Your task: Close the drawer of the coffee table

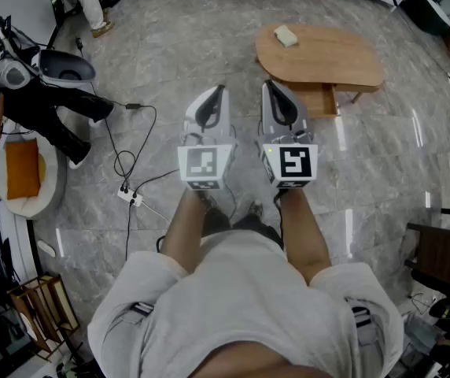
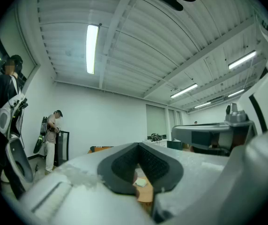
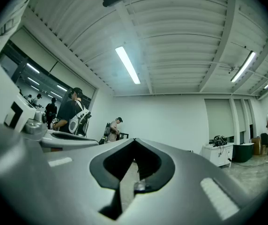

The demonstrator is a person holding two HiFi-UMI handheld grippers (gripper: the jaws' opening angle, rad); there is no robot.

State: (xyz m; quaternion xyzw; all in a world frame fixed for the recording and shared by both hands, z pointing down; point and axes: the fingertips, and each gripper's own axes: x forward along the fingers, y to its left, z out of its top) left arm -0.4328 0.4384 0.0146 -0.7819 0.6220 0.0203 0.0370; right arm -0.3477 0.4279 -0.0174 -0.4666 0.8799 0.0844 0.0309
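While looking steeply down across a grey marble floor (image 1: 170,53), takes in the room from left to right. At far left, a bystander (image 1: 28,105) in dark clothes, carrying white equipment, next to a round pale floor cushion (image 1: 52,186) with an orange pad (image 1: 22,168) on it. Farther back, a second person's legs (image 1: 91,6) near the top edge. Then a white power strip (image 1: 129,198) on the floor, black cables (image 1: 115,144) looping away from it.

At centre, holds the left gripper (image 1: 219,93) and the right gripper (image 1: 271,87) side by side, near each other but not touching. Both pointing forward and roughly level, marker cubes (image 1: 205,166) nearest the body. Left gripper closed on nothing, its dark ribbed pads (image 2: 160,165) meeting at the tip. Through the gap below those pads, a glimpse of the tabletop and the block on it. Right gripper likewise closed and empty, tips pressed together in the right gripper view.

Ahead and to the right, well apart from both grippers, a wooden oval coffee table (image 1: 327,57) with a small pale block (image 1: 285,35) lying on its left end. Under the table's near edge, the drawer (image 1: 315,99) pulled out toward the camera, touched by neither gripper. At far right, part of a dark chair (image 1: 437,254).
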